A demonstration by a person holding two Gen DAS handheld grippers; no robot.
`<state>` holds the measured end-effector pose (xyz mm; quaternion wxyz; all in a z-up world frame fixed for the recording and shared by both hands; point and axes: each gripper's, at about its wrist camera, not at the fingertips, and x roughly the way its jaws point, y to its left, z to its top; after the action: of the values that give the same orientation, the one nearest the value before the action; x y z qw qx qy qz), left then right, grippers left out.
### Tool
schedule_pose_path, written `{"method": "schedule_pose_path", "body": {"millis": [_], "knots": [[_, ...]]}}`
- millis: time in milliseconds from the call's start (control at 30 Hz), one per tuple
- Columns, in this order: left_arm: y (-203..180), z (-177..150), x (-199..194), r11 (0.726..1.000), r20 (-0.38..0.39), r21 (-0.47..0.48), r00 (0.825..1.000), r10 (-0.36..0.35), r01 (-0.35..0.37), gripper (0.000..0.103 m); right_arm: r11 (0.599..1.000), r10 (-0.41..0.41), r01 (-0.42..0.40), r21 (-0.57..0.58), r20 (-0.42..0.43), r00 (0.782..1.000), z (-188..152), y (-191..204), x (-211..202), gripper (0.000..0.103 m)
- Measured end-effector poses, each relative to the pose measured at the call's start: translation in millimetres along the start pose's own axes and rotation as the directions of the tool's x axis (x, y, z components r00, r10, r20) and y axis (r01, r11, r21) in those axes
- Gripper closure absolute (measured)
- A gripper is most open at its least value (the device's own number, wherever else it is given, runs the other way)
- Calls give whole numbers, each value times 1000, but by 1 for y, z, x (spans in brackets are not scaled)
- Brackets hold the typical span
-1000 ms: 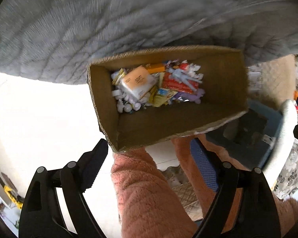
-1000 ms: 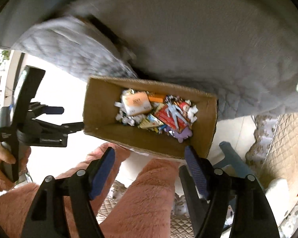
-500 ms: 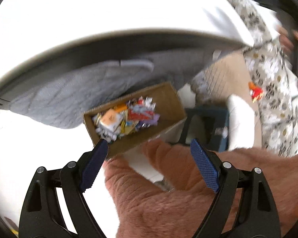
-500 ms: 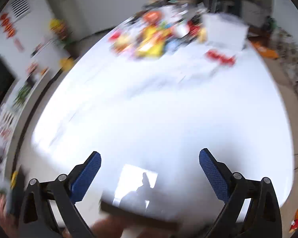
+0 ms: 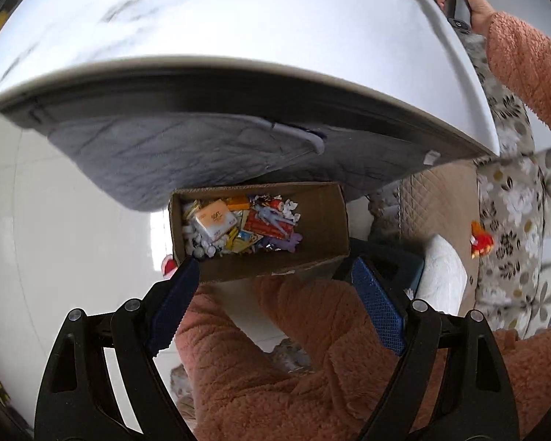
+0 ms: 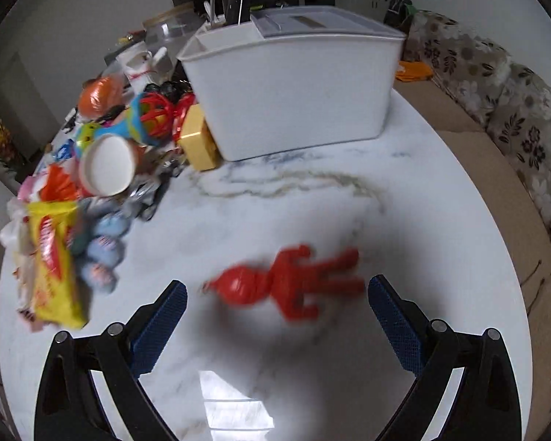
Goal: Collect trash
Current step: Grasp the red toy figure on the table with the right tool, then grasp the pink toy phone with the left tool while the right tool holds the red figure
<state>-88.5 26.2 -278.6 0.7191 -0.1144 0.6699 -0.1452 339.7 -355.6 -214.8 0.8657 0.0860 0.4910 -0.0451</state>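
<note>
Red plastic figure toy (image 6: 290,283) lying flat on white marble tabletop (image 6: 349,202), just ahead of my right gripper (image 6: 277,303), roughly centred between wide-apart, empty jaws. Judging I'm lining up pick; next needing descent so fingers straddle body, then squeeze. My left gripper (image 5: 273,296) hovering, jaws apart and empty, over brown cardboard box (image 5: 323,217) of wrappers below table edge.

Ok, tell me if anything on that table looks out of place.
The red toy figure lies flat and alone on the bare marble table, apart from the pile of toys and wrappers at the left. The open right gripper sits just short of it.
</note>
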Motion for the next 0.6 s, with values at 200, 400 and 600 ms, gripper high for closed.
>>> {"method": "schedule_pose_path", "body": {"millis": [200, 400, 600], "knots": [[-18, 20, -5, 1000, 24, 8, 1000, -7, 6, 20, 997, 40, -43, -59, -48, 998, 0, -5, 11, 12], [-56, 74, -38, 988, 122, 144, 990, -67, 49, 20, 974, 192, -195, -117, -32, 981, -43, -15, -45, 12], [-56, 198, -40, 994, 283, 90, 955, -90, 67, 20, 927, 337, -339, -160, -41, 941, -125, -20, -130, 12]]}}
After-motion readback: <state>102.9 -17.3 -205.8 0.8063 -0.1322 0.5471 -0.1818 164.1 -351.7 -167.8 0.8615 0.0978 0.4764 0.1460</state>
